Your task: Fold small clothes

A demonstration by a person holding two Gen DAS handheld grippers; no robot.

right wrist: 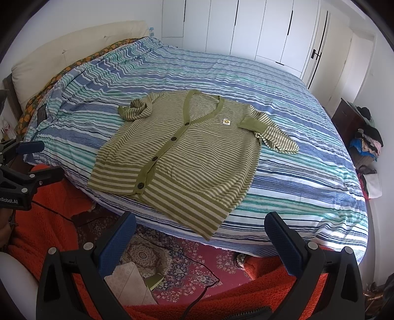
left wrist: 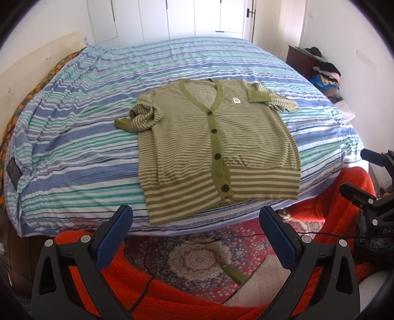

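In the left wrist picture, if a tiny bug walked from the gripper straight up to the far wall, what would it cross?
Left gripper → patterned rug → cardigan hem → black buttons → V-neck collar → striped bedsheet → white closet doors.

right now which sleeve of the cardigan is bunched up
The sleeve on the image-left side, toward the headboard: it is crumpled into a heap. The other sleeve lies flatter, its cuff folded onto the cardigan.
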